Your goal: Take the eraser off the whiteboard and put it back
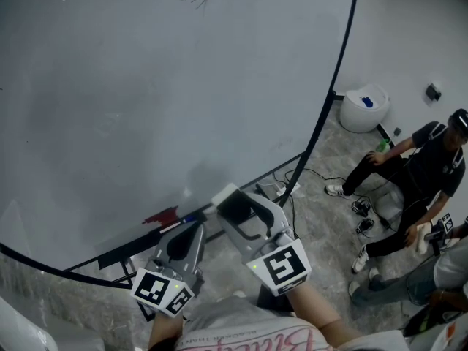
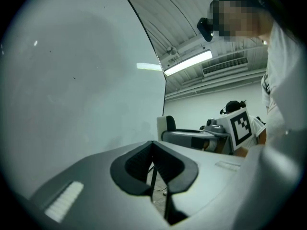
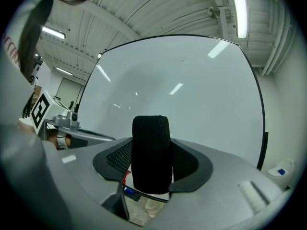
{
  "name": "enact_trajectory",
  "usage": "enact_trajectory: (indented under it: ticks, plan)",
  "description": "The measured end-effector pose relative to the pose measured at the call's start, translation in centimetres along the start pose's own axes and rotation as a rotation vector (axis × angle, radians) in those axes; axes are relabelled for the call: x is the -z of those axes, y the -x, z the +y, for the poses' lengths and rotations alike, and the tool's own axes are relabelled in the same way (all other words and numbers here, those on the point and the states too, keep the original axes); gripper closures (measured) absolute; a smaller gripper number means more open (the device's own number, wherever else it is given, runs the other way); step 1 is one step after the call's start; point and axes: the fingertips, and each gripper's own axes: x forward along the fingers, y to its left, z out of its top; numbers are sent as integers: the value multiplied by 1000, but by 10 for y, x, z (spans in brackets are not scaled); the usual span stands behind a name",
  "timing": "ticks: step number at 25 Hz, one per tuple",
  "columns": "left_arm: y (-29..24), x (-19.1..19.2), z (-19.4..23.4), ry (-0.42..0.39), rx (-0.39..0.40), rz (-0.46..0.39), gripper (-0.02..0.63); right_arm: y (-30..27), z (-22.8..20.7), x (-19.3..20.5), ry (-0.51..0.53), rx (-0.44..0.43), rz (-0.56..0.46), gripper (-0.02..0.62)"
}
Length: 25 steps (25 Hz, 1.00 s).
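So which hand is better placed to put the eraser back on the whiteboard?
The right. The right gripper has its jaws clamped on the eraser, with the whiteboard straight ahead of it. The left gripper has its jaws together with nothing between them, so it would first have to take the eraser over.

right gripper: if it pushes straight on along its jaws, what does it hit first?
The large white whiteboard, probably. The black felt eraser clamped in the right gripper's jaws sticks out ahead, so it would touch the board first. Gap to the board is unclear.
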Motion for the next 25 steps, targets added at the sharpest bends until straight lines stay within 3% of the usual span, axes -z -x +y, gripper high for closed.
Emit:
enact_trajectory:
  ticks: [5,10,16,22,25]
  plan:
    - [1,0,1,-11,-7,-3,607,-21,-10,-23,42,28,-25,364]
    - [2,-1,4,-21,-23,-6,607,-45,-28,-53,-13,74,-69,364]
    - [3,1,7,-13,-33,-4,607,-79,-41,-94,5,111,-119,360]
    - [3,10,17,3,-59,14,607,-107,-62,-119,-126,142,-168,359]
    - [4,11,19,6,-64,26,607,-115,-67,-130,-123,162,-179,359]
